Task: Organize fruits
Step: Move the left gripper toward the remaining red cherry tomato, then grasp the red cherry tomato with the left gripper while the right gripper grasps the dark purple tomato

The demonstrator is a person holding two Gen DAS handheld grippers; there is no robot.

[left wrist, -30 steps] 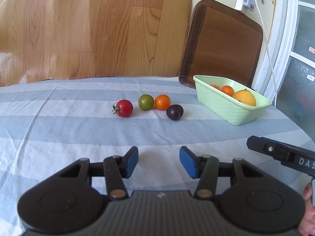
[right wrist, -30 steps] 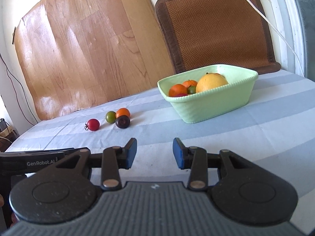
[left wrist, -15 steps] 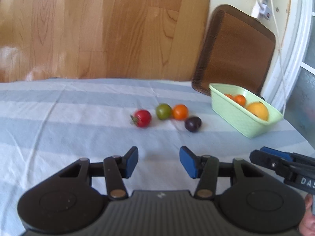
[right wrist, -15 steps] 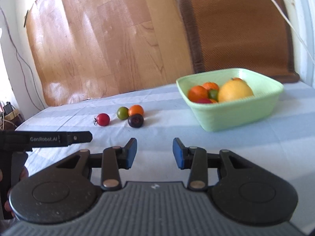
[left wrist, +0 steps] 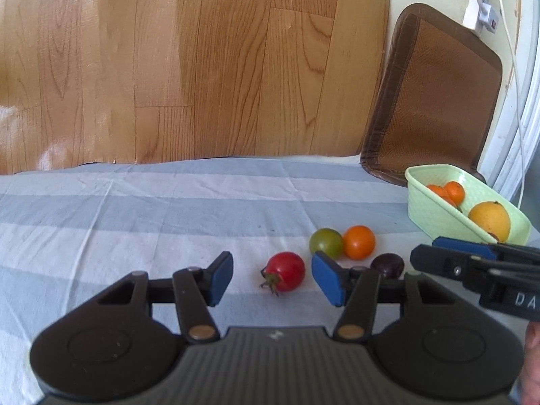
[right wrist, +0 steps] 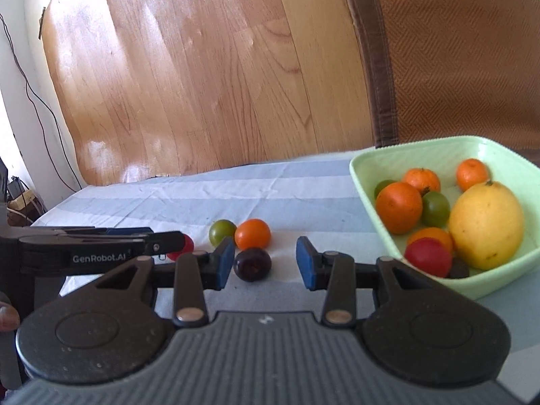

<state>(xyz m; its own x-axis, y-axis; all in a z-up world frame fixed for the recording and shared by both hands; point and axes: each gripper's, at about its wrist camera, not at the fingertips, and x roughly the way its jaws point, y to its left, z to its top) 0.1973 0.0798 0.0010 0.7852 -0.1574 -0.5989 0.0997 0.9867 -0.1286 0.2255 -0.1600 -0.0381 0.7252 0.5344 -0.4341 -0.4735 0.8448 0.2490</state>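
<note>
In the right wrist view, most of the red tomato is hidden behind the left gripper. A dark fruit in the green bowl is half covered. The brown mat is cut off.

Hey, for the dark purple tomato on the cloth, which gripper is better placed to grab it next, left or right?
Right. The right gripper has the purple tomato between its open fingers, and the green bowl sits just beside it. The left gripper, its jaws opening, is lined up on the red tomato instead.
</note>
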